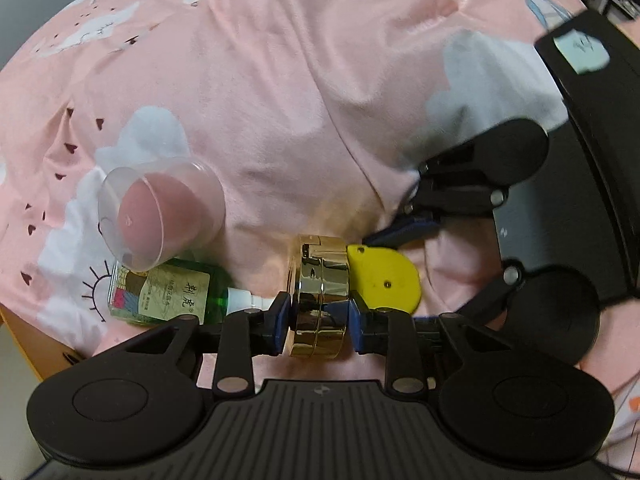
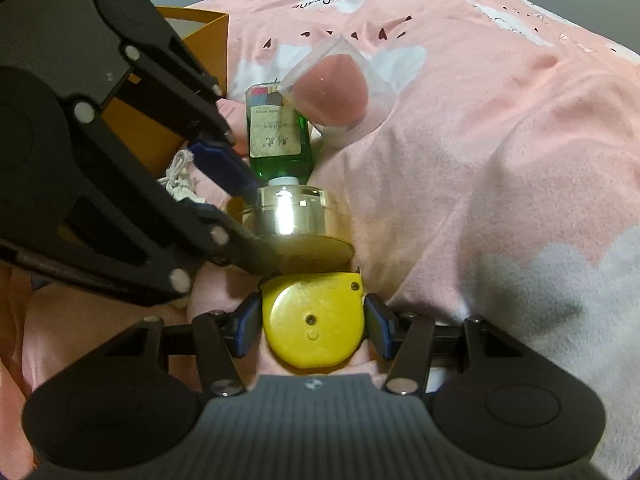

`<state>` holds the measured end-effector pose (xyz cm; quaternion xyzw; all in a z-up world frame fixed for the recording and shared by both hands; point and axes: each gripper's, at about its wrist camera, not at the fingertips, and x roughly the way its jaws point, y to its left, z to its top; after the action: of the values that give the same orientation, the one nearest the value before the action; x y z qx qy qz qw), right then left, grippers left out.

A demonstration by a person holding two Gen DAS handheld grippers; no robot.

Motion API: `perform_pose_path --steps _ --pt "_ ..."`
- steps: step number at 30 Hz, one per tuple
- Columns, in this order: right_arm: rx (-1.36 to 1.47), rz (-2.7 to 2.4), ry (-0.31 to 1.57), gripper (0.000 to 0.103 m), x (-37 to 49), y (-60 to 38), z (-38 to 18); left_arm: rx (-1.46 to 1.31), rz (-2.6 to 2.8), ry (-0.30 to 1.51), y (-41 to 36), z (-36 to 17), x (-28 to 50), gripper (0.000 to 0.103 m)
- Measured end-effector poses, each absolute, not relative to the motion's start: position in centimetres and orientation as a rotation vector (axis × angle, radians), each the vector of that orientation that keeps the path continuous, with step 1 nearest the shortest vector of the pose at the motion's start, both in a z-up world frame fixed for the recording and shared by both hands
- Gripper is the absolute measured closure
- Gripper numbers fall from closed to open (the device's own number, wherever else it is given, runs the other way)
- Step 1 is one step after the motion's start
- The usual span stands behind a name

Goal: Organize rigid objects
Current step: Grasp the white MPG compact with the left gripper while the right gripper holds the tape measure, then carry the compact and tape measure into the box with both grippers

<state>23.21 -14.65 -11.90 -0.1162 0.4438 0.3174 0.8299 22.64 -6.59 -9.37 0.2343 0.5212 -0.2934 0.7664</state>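
Pink bedding [image 1: 280,92] printed with white clouds and small dark hearts fills both views, rumpled into soft folds, and several small rigid objects lie on it in a loose row.

Seen from the left wrist, the left claw [image 1: 318,322] is narrowed onto a round gold compact case [image 1: 320,300], its blue pads pressing the case's two flat faces so the case stands on edge between them. Just beside the case lies a flat yellow tape measure [image 1: 384,280]. On the other side of the case lies a green glass bottle [image 1: 172,292] on its side, with a paper label and a white neck pointing toward the case. A clear plastic tub holding a pink sponge [image 1: 160,216] rests tilted, touching the bottle's far end. The right claw [image 1: 404,232] enters from the right edge of this view.

Seen from the right wrist, the right claw [image 2: 312,322] sits half open around the yellow tape measure [image 2: 314,320]; the blue pads flank its sides, and whether they press on it cannot be told. The gold case [image 2: 292,216] touches the tape measure's far edge, with the left claw [image 2: 256,220] coming in from the left. An orange box [image 2: 200,20] stands at the bedding's edge behind it.
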Motion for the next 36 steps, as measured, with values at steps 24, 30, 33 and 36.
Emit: perform_pose_path --steps 24,30,33,36 --pt "-0.096 0.653 0.749 0.049 19.5 -16.9 -3.6 0.097 -0.304 0.723 -1.2 1.0 15.6 0.072" --pt "-0.104 0.704 0.687 0.049 19.2 -14.7 0.1 0.027 -0.205 0.641 2.0 3.5 14.6 0.072" --pt "-0.143 0.73 0.65 0.049 19.3 -12.5 1.8 -0.005 -0.15 0.62 3.9 4.3 14.3 0.072" --pt "-0.188 0.742 0.628 0.049 19.6 -10.3 2.7 -0.071 -0.074 0.609 6.3 4.6 14.5 0.072"
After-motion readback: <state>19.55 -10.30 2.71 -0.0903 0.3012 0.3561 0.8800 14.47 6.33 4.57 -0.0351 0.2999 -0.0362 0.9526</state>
